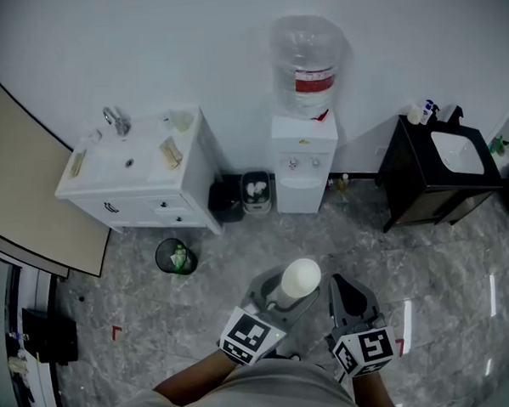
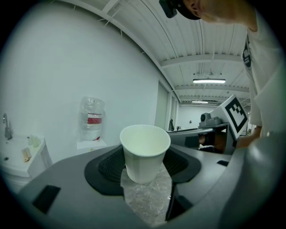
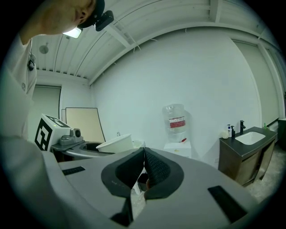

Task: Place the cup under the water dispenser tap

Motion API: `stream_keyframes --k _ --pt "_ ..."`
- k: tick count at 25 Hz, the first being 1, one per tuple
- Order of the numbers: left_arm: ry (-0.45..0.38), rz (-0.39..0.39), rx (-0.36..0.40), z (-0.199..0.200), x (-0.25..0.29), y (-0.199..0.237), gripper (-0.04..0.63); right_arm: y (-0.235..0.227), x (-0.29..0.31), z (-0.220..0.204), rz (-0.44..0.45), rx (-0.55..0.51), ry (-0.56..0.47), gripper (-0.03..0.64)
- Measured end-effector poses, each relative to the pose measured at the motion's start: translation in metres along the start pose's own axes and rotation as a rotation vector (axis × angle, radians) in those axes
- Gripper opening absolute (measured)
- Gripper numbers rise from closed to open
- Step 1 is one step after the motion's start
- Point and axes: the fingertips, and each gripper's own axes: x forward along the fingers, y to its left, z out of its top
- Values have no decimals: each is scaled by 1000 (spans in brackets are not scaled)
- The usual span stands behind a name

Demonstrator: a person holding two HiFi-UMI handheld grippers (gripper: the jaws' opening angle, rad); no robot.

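A white paper cup (image 2: 144, 151) stands upright between the jaws of my left gripper (image 2: 144, 166), which is shut on its lower half. In the head view the cup (image 1: 296, 280) sits at mid-floor height, held by the left gripper (image 1: 286, 295), well short of the white water dispenser (image 1: 305, 163). The dispenser carries a clear bottle (image 1: 308, 64) with a red label and stands against the far wall; its taps (image 1: 299, 163) face me. My right gripper (image 1: 344, 296) hangs beside the left, its pads (image 3: 152, 169) closed together with nothing between them. From the right gripper view the cup (image 3: 115, 144) shows to the left.
A white sink cabinet (image 1: 138, 174) stands left of the dispenser, a dark vanity (image 1: 440, 170) to its right. A small bin (image 1: 256, 192) sits beside the dispenser, and a round bin (image 1: 176, 256) is on the marble floor. A beige panel (image 1: 23, 176) leans at the left.
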Motion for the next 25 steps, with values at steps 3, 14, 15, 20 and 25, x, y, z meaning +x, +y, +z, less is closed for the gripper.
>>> stream_keyframes --k 3,14,15,20,25 --pt "3 -30 3 9 21 44 267 -12 46 15 -35 18 -11 17" --pt "-21 -108 20 21 107 145 267 -68 153 44 -79 18 -6 17" --pt "-23 -110 16 19 117 152 267 -76 162 44 -79 19 -5 17" --pt "-39 -100 7 14 175 187 267 -131 212 50 -63 12 0 17" --pt "-57 -70 1 13 247 222 267 -191 273 55 3 -1 22 17"
